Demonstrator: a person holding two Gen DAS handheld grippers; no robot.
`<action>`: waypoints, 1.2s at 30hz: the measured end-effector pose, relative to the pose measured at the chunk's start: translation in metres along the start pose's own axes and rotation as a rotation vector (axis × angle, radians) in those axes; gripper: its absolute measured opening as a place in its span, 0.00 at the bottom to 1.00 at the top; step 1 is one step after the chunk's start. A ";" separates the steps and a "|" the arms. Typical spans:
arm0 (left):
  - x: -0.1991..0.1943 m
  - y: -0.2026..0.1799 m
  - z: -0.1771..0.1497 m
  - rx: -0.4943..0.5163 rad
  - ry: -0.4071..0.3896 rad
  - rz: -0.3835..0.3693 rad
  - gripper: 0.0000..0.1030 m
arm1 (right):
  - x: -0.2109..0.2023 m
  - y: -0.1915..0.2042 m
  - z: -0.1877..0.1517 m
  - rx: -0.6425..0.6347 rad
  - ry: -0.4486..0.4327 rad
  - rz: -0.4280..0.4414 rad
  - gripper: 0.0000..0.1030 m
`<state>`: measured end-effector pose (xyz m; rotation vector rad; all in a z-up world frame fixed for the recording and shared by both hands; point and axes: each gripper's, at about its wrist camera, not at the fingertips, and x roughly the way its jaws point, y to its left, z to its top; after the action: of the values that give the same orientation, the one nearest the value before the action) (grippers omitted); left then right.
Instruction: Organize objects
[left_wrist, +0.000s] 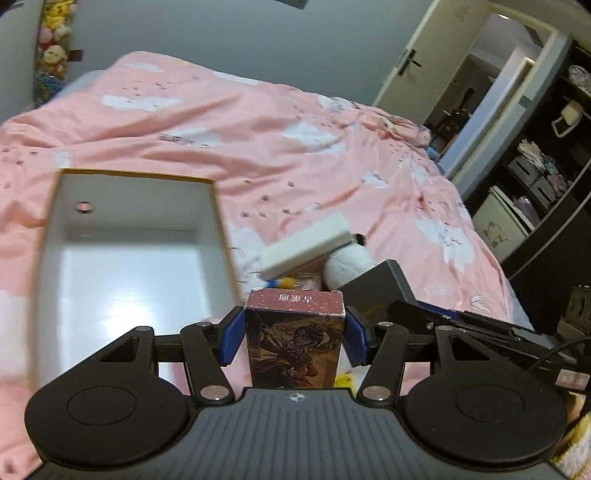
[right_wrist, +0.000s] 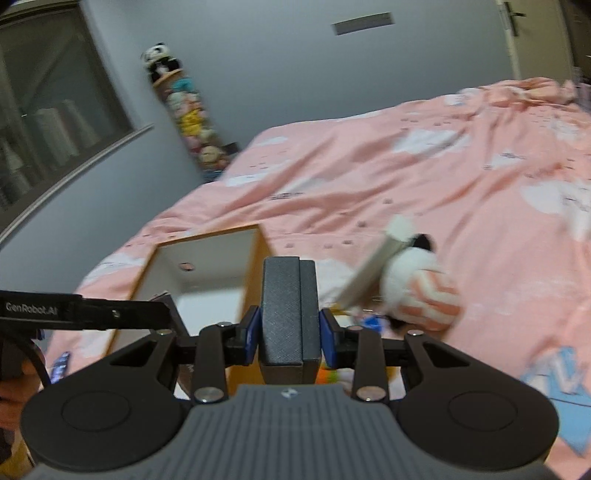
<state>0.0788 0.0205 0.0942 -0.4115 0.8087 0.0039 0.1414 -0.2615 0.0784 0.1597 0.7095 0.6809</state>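
Note:
My left gripper (left_wrist: 294, 334) is shut on a dark red card box (left_wrist: 295, 338) with printed art, held upright just right of an open white storage box (left_wrist: 125, 258) on the pink bed. My right gripper (right_wrist: 289, 334) is shut on a dark grey textured box (right_wrist: 289, 317), which also shows in the left wrist view (left_wrist: 376, 286). The storage box also shows in the right wrist view (right_wrist: 207, 266), to the left of the grey box. A flat white box (left_wrist: 306, 245) leans on a white plush toy (left_wrist: 349, 264) beyond both grippers.
Pink bedding (left_wrist: 258, 147) with white clouds covers the bed. The plush toy with striped cloth (right_wrist: 421, 288) and the flat white box (right_wrist: 376, 266) lie right of the storage box. Small coloured items sit beneath them. Dark shelves (left_wrist: 546, 166) and an open door stand at right.

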 end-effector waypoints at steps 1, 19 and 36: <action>-0.006 0.007 0.001 0.001 0.003 0.011 0.63 | 0.003 0.006 0.001 -0.011 0.002 0.020 0.34; 0.066 0.113 0.001 -0.121 0.312 -0.010 0.63 | 0.066 0.062 0.000 -0.132 0.141 0.144 0.34; 0.118 0.144 -0.023 -0.339 0.350 -0.062 0.70 | 0.088 0.063 0.000 -0.137 0.189 0.134 0.34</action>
<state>0.1218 0.1266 -0.0543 -0.7719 1.1454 0.0121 0.1576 -0.1577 0.0527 0.0163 0.8352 0.8786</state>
